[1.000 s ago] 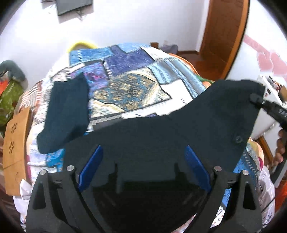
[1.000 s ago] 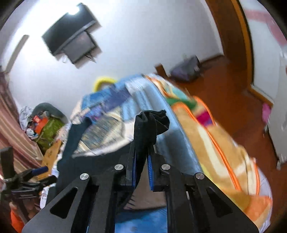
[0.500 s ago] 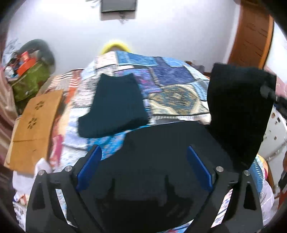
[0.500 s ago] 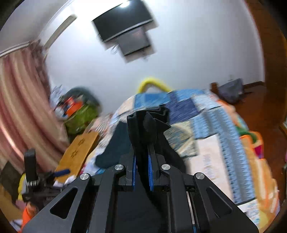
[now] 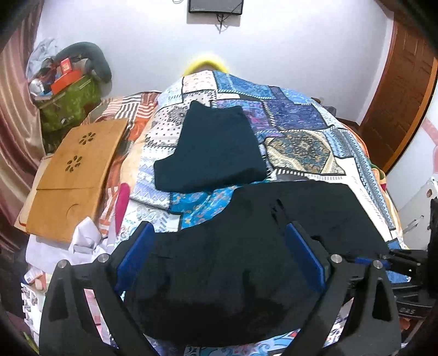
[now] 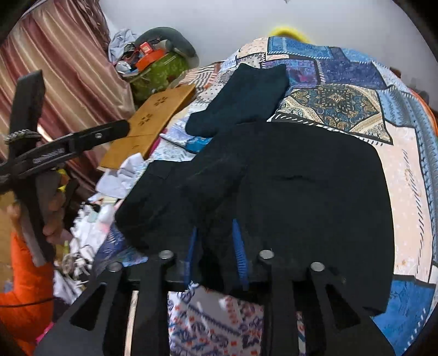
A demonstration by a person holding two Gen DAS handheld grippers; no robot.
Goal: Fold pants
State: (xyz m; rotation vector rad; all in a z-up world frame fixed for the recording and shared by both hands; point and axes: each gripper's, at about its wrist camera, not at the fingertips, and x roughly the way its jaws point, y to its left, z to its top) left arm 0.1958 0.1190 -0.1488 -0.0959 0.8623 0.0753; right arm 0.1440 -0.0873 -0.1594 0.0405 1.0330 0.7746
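While black pants lie spread on the patchwork bed, the left hand-held gripper hangs above them w/ fingers wide apart, gripping nothing. Right hand-held gripper is narrow, pinching a pants fold; another dark folded garment lies farther back.

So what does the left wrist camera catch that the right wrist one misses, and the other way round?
Only the left wrist view shows the wall screen and wooden door, with the left gripper wide open above the black pants. Only the right wrist view shows the person's hand and the curtain's full sweep. Both show the pants, the folded dark garment, the wooden tray and the patchwork quilt.
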